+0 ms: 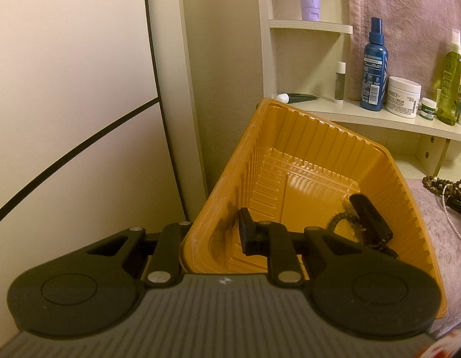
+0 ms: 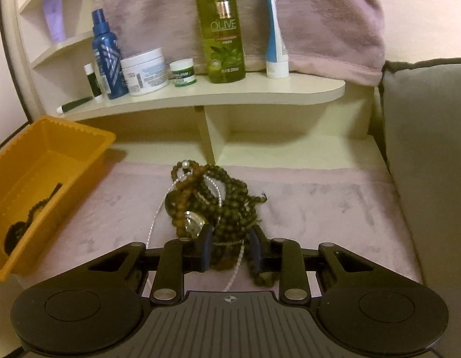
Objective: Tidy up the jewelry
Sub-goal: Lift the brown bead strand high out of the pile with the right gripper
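On my left wrist view, the left tongs (image 1: 305, 223) sit spread apart inside the orange tray (image 1: 254, 155) at frame centre, grasping nothing; a dark beaded bracelet (image 1: 340, 222) lies on the tray floor beside the right finger. On my right wrist view, that tray (image 2: 90, 137) is at the left edge. The jewelry pile (image 2: 212, 200), brown beads tangled with a white pearl strand (image 2: 154, 225), rests mid-frame on the pink towel (image 2: 320, 208). The right tongs (image 2: 232, 246) are clenched on the pile's near strands. The olive bottle (image 2: 220, 26) stands on the shelf (image 2: 260, 92), top centre.
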{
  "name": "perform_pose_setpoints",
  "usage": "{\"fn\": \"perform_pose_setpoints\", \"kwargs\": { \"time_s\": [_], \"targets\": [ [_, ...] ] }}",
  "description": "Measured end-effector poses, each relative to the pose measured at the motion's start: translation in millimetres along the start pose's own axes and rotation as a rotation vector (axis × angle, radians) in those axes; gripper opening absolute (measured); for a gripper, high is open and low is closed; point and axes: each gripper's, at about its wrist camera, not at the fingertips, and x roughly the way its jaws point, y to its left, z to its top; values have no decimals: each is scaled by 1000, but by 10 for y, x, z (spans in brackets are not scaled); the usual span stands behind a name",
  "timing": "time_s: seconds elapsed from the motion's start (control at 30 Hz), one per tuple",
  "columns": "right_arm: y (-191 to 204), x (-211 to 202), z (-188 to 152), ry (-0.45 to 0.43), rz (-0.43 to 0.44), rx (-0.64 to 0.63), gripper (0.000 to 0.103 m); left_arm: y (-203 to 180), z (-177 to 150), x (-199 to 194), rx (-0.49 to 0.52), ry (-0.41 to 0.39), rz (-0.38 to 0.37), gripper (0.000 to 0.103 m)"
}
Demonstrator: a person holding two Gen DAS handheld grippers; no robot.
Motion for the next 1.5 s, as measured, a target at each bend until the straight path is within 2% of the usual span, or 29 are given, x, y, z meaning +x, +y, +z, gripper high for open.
{"fn": "perform_pose_setpoints", "kwargs": {
  "time_s": [0.23,0.4,0.43,0.57,0.63,0.73,0.97,1.23,1.5],
  "targets": [
    [283,165,85,-2,61,-82,29,4,-2,1,-2,1,0,19],
    [284,433,252,37,66,-26,28,8,1,-2,-1,1,-1,19],
    [285,494,284,49,71,-21,26,4,0,-3,-1,1,0,19],
    [334,607,305,66,78,-49,7,1,0,1,-4,2,0,19],
    [359,596,300,58,76,-63,7,2,0,2,-4,2,0,19],
    [305,462,303,22,108,-19,7,3,-1,2,-4,1,0,19],
    [122,-132,485,-125,174,95,7,6,-4,4,-5,2,0,19],
    [165,-718,825,-260,199,75,7,0,-2,-5,-5,-2,-1,18],
    [265,-1052,1047,-354,209,42,7,6,-2,-15,-7,-5,-4,18]
  ]
}}
